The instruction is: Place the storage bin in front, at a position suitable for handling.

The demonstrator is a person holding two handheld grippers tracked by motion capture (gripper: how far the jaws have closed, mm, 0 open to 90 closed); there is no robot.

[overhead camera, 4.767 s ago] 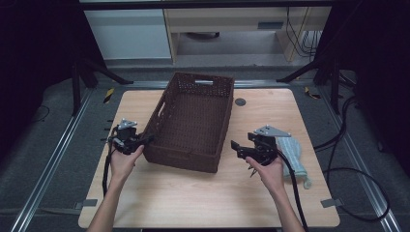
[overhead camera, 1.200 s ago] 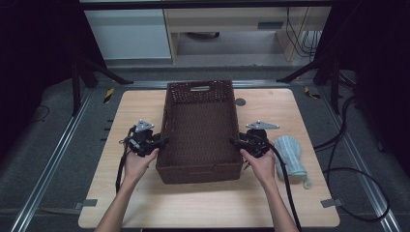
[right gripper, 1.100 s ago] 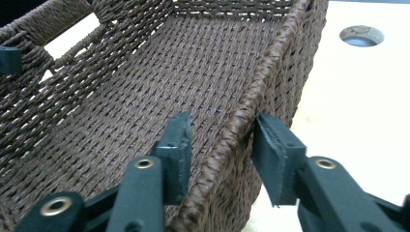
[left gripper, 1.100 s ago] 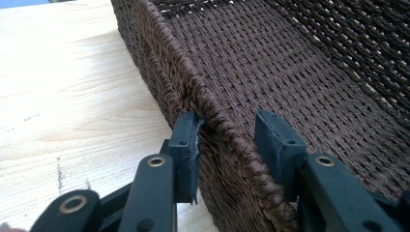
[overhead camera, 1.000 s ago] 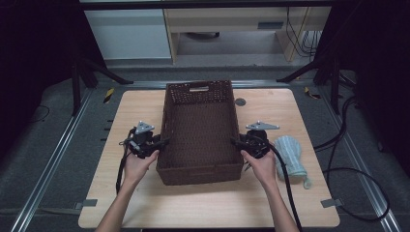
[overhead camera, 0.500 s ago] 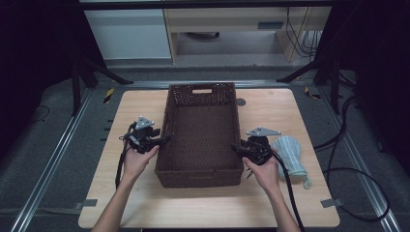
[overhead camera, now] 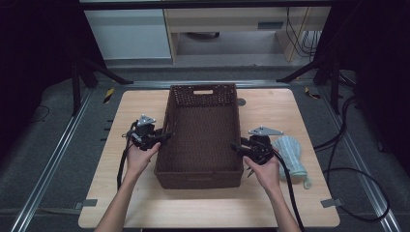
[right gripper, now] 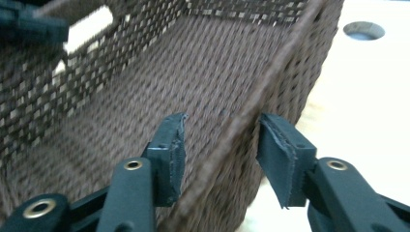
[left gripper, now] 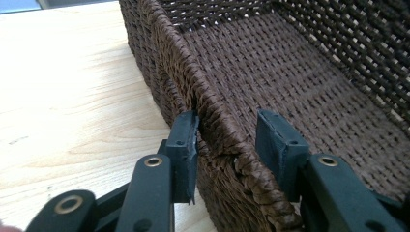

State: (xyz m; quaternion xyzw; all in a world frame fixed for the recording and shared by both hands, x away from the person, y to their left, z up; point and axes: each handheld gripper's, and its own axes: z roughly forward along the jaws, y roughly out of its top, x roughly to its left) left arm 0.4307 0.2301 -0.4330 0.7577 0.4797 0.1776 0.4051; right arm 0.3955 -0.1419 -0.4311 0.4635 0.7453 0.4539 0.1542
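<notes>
1. High view puts the brown woven basket (overhead camera: 203, 135) in the middle of the frame, squared to the wooden surface (overhead camera: 121, 212), its cut-out handle at the top end. A few seconds back it sat skewed, with its near end swung toward the left of the frame; since then it has been turned straight.
2. At the middle left of that frame the left gripper (overhead camera: 162, 137) sits against the basket's left wall; at the middle right the right gripper (overhead camera: 238, 147) sits against the right wall.
3. Jaw changes: the right jaws have just been opening, the left jaws have just been closing again after a brief widening. The basket rim stands between each pair.
4. I judge the straightening done and the grips coming off. The basket rests on the surface, not lifted.
5. Left gripper view gives what the overhead cannot: the thick braided rim (left gripper: 227, 140) runs up between the jaws, the left-hand pad (left gripper: 186, 145) touching the outer wall, the right-hand pad (left gripper: 278, 145) standing clear inside. That is a loose straddle, not a clamp.
6. Right gripper view, somewhat blurred, has the thin wall edge (right gripper: 241, 130) between half-open jaws, with daylight on both sides.
7. High view alone takes in a pale blue-green cloth item (overhead camera: 291, 157) lying just right of the right hand.
</notes>
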